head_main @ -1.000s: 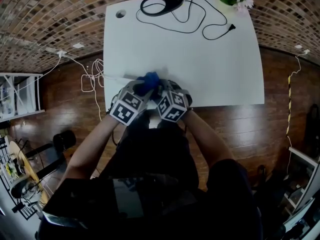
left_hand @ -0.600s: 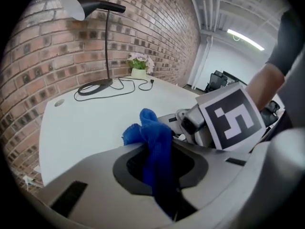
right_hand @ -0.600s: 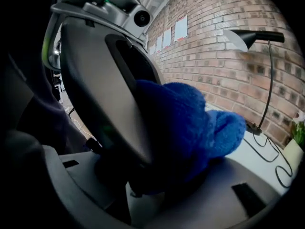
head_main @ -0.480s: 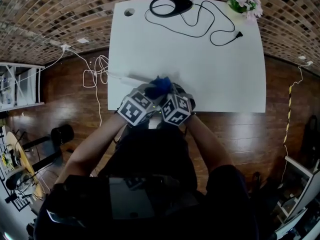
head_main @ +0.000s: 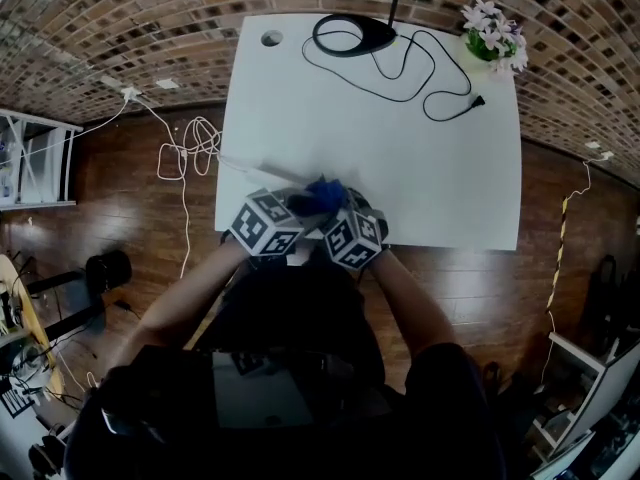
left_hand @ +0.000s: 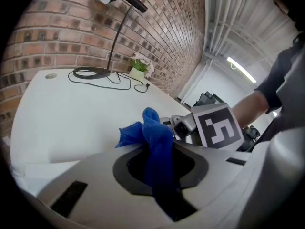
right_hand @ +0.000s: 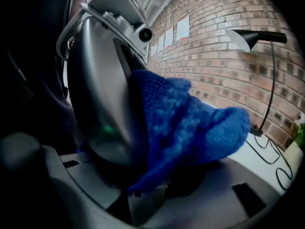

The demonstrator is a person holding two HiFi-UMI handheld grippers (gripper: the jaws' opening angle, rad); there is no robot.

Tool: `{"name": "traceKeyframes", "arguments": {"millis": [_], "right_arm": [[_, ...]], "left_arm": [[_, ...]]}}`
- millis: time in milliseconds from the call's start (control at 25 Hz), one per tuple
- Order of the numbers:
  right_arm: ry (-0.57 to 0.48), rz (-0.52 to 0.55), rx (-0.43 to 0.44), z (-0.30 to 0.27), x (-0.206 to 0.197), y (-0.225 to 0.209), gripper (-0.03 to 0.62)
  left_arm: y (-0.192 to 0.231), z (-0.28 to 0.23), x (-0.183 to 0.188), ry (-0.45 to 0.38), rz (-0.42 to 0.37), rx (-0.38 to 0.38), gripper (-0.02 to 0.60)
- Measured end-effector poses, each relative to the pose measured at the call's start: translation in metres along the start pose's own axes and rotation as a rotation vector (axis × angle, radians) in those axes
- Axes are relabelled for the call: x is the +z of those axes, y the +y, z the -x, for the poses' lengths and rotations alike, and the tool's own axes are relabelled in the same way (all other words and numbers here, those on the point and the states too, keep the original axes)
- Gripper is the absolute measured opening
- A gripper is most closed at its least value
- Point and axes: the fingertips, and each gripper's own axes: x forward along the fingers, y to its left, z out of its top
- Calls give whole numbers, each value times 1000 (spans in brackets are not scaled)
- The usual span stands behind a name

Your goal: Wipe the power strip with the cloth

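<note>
A: Status of the left tongs (left_hand: 159, 156)?

B: Closed narrow on a blue knitted cloth (left_hand: 155, 130), which runs up through the gap and bunches just past the tips.

A: And the right tongs (right_hand: 136, 187)?

B: Almost together, having just drawn in a little further, with the cloth's lower corner nipped between the jaws (the bulk of it billows above them). Both tools meet tip to tip over the near edge of the white rectangular table (head_main: 400, 138), angled downward, with the cloth between them.

A: Where is the white oblong power strip (head_main: 262, 170)?

B: Flat on the table, just left of the left tongs and slightly farther. Its white cable (head_main: 185, 153) runs off the left edge to the wooden floor (head_main: 120, 198). Whether the cloth touches the strip's right end, I can't tell.

A: Anything else up there?

B: Black lamp base (head_main: 372, 34) at the far edge, and a small pot of pale flowers (head_main: 493, 30) in the far right corner, both well apart from the tongs.
</note>
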Motion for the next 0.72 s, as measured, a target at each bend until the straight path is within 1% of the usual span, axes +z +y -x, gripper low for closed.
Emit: {"name": "traceKeyframes", "arguments": {"millis": [80,160,280,480,560,720], "right_arm": [[2,4,0,-1,1,1,160],[5,22,-5,0,1,0,160],[12,69,-23,1,1,0,160],[45,177,-45,0,4,3,165],[61,215,-43,-1,3,3,166],[78,218,-17,-2,3,0,175]], "left_arm": [[6,9,-1,-32,56,-10,78],[17,20,-3,-50,110,5,80],[37,42,-2,-83,175,45,80],[77,86,7,-188,258,133,81],[89,97,9,-209,270,155,81],[99,109,10,-193,230,187,80]]}}
